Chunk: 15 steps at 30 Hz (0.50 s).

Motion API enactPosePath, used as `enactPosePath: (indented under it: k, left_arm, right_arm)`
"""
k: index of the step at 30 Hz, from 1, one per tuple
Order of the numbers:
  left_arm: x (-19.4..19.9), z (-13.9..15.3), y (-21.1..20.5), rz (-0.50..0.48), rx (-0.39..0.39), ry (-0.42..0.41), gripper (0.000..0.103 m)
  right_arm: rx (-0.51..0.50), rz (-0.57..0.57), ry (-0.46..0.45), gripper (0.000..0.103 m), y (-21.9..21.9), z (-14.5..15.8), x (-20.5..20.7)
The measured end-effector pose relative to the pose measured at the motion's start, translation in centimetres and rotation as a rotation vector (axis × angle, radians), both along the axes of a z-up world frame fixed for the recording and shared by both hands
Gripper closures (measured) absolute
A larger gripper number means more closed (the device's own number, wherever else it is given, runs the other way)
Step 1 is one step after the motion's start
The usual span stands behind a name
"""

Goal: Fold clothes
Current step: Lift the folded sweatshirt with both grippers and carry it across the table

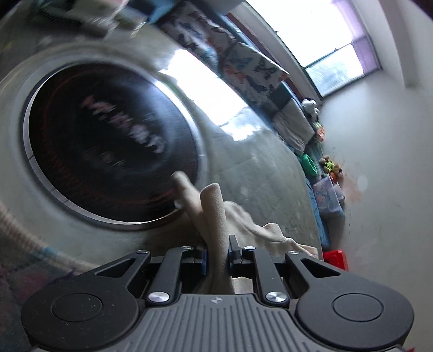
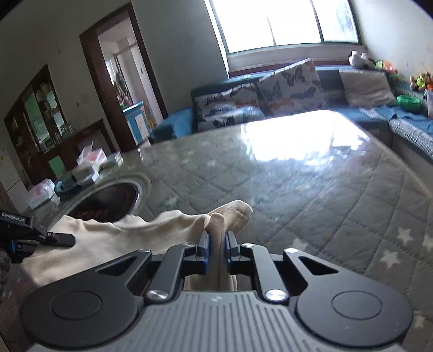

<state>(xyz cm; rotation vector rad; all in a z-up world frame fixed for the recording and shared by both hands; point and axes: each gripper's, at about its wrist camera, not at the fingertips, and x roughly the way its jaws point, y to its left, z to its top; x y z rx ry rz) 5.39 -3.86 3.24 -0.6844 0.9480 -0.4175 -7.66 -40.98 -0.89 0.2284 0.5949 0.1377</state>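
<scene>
Cream-coloured cloth [image 2: 135,230] ran straight between the jaws of the right hand-held gripper [image 2: 216,245], which had closed narrowly on a bunched fold of it. In the left wrist view, the left hand-held gripper [image 1: 217,250] likewise pinched a thick pleat of the same cloth [image 1: 216,216], so the garment hung between the two, held up off the grey quilted, glass-topped surface [image 2: 297,189] near a round black burner [image 1: 108,140] set into it. From the right wrist view the left hand-held gripper [image 2: 35,238] appeared at the garment's far end.

Judging by its soft drape and fuzzy nap, the garment looked light, limp and unlikely to slip; edges or corners seemed the sensible places to hold for a clean fold, rather than the bunched middle.

Lettering on the burner face was too blurred to read. A small white label on the left hand-held gripper's body appeared to read "GenRobot.AI" [image 2: 13,214]. Butterfly-print cushions [image 2: 289,84] lined a blue sofa [image 2: 176,124] beneath the window [image 2: 284,21].
</scene>
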Motion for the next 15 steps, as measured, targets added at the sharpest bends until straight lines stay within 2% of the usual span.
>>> enactPosePath:
  k: [7,15]
  left_arm:
    - [0.0,2.5,-4.8,-0.083,0.013,-0.072,0.089]
    - [0.0,3.1,-11.6,-0.19,0.036,-0.095,0.089]
  right_arm:
    - [-0.052,-0.071,-0.056,0.093,-2.3,2.6,-2.0]
    - [-0.108,-0.203,-0.099,0.093,-6.8,4.4,-4.1]
